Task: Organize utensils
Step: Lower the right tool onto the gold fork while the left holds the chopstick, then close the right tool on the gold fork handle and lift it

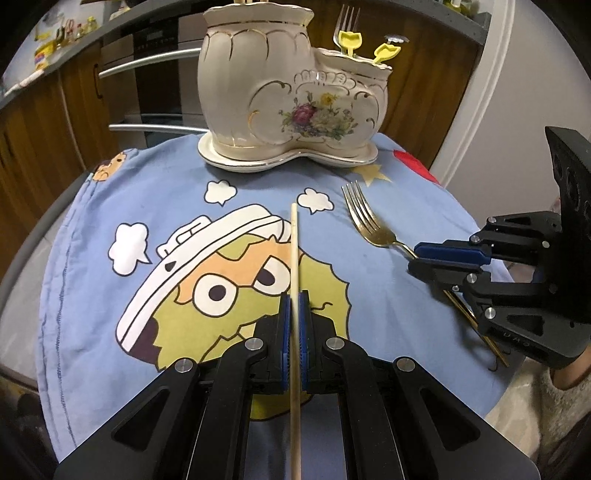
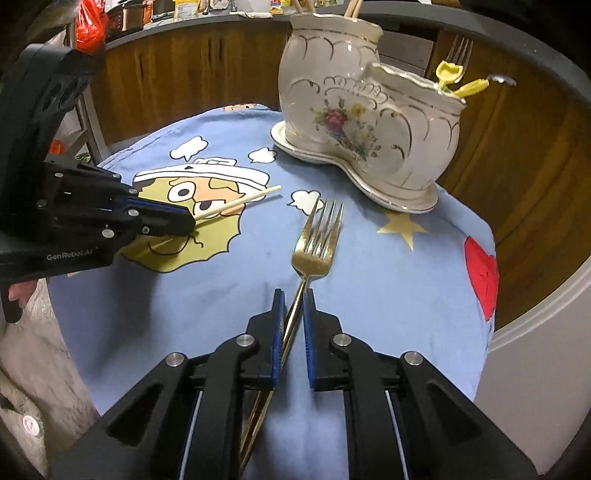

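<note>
A pale wooden chopstick point(image 1: 294, 240) runs straight out between my left gripper's point(image 1: 294, 295) blue pads, which are shut on it; its tip points at the cream, boot-shaped ceramic holder point(image 1: 258, 92). To the right lies a gold fork point(image 1: 364, 221) with my right gripper point(image 1: 415, 260) closed on its handle. In the right wrist view the fork point(image 2: 314, 251) slants between the pads of my right gripper point(image 2: 293, 293), tines toward the holder point(image 2: 369, 122). At the left of that view my left gripper point(image 2: 190, 221) holds the chopstick point(image 2: 243, 201) just above the cloth.
A blue cartoon cloth point(image 1: 388, 295) covers the small round table. The holder's tall part has chopsticks point(image 2: 351, 9) in it; its low part holds a fork point(image 1: 347, 22) and yellow-handled utensils point(image 1: 386, 51). Wooden cabinets point(image 2: 184, 66) and a counter stand behind.
</note>
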Tool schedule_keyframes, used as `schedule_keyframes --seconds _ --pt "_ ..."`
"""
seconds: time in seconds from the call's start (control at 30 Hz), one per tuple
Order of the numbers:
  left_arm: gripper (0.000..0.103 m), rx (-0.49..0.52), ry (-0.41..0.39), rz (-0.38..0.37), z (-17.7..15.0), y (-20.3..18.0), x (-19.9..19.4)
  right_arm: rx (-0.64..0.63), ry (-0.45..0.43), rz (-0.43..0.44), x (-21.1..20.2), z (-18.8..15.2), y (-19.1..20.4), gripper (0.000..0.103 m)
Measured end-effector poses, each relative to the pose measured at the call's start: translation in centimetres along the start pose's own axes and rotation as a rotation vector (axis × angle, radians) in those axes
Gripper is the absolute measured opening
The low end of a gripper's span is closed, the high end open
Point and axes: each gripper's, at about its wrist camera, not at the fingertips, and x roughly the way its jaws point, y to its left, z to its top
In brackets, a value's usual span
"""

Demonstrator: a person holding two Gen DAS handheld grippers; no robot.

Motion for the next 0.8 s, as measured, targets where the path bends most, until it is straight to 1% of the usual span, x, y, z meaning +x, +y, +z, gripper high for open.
schedule_keyframes --seconds 0.03,0.17,0.2,0.23,0.27,0.37,0.4,0.47,0.5,0.53,0.63,0.7,0.77,0.8 --pt "0.005 0.005 0.006 0.005 0.1 -0.1 0.0 0.011 -0.002 0.004 0.1 -0.1 -0.1 0.014" --pt "0.006 0.009 0.021 0.014 0.4 -0.2 0.2 0.049 -0.002 0.018 0.2 -0.3 -0.5 0.016" --pt "0.007 0.011 0.023 0.018 0.5 -0.3 0.3 0.064 -0.004 0.022 0.3 -0.4 -0.7 0.019" --pt "0.008 0.011 0.026 0.021 0.6 -0.3 0.3 0.085 -0.006 0.024 0.4 -0.5 -1.0 0.026" --pt "0.011 0.009 0.028 0.019 0.6 -0.3 0.3 0.1 -0.008 0.026 0.5 -0.5 -1.2 0.028" --pt "0.018 0.023 0.034 0.021 0.8 -0.8 0.5 0.117 -0.015 0.042 0.5 -0.7 -1.6 0.029" --pt "0.019 0.032 0.035 0.026 0.8 -1.0 0.6 0.117 -0.018 0.042 0.6 -0.6 -1.5 0.029" --pt "0.02 0.048 0.033 0.044 0.8 -1.3 0.8 0.116 -0.023 0.041 0.7 -0.6 -1.5 0.028" --pt "0.02 0.055 0.028 0.056 0.7 -1.5 0.9 0.111 -0.029 0.04 0.7 -0.6 -1.4 0.026" --pt "0.02 0.056 0.024 0.061 0.7 -1.5 1.0 0.109 -0.031 0.044 0.8 -0.5 -1.2 0.021" --pt "0.02 0.08 0.009 0.084 0.5 -1.9 1.1 0.096 -0.036 0.041 0.6 -0.7 -0.7 0.01" --pt "0.02 0.114 0.003 0.103 0.4 -2.3 1.2 0.089 -0.039 0.028 0.7 -0.6 -0.3 0.01" --pt "0.019 0.118 0.0 0.106 0.3 -2.3 1.2 0.094 -0.042 0.03 0.7 -0.7 -0.3 0.01" --pt "0.014 0.116 -0.002 0.111 0.3 -2.2 1.2 0.105 -0.043 0.039 0.7 -0.7 -0.5 0.009"
